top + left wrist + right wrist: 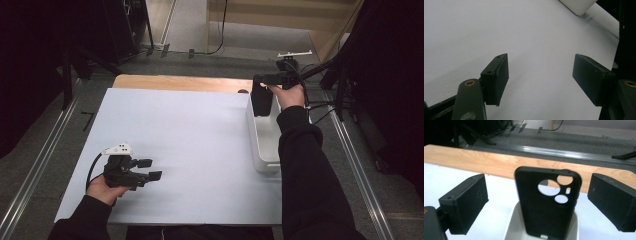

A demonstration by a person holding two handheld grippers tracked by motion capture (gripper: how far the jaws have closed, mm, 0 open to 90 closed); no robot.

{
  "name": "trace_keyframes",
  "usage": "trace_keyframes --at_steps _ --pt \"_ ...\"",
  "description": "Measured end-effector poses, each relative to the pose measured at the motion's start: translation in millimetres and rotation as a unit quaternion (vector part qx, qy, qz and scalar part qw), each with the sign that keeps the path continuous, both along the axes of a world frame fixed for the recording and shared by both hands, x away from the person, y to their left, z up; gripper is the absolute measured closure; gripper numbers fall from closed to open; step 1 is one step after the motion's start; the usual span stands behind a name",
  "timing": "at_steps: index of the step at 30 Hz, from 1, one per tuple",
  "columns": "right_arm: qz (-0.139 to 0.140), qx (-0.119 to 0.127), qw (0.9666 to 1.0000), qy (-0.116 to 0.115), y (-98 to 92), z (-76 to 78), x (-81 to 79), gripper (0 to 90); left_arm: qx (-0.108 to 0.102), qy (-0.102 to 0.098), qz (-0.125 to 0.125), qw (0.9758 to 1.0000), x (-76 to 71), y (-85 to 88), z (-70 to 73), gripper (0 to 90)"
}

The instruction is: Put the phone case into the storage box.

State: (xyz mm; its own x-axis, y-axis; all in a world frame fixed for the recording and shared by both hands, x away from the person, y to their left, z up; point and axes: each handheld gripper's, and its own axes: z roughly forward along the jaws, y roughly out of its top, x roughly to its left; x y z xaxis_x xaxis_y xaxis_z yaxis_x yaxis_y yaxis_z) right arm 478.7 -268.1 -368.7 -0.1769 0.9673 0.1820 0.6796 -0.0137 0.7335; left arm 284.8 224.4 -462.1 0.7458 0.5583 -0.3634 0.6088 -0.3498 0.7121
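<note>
Phone case (547, 205) upright between wide-open right tool (537, 203), untouched

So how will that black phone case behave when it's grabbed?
The phone case is an empty shell with camera cut-outs, so probably light and flexible. It stands upright in the white bin, so a nudge may tip it. The right gripper brackets it, open.

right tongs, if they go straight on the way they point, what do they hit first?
Likely the black phone case, standing upright in the white tray, centred between the open right tongs. Depth is unclear; the jaws might pass either side.
</note>
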Motion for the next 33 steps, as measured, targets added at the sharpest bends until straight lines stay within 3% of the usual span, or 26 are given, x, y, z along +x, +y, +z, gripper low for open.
trace_keyframes --at_steps 10,21,33 --pt "0.037 0.005 0.9992 0.014 3.8 9.2 -15.7 3.9 0.002 -0.001 0.002 1.0 0.7 1.7 0.1 28.7" --pt "0.076 0.003 0.9971 0.01 13.3 13.7 -35.6 4.6 0.001 0.002 0.002 1.0 0.9 1.2 -0.5 28.8" --pt "0.125 0.012 0.9921 0.004 26.7 13.5 -54.5 5.3 0.0 0.003 0.002 1.0 1.0 1.1 -0.9 28.7"
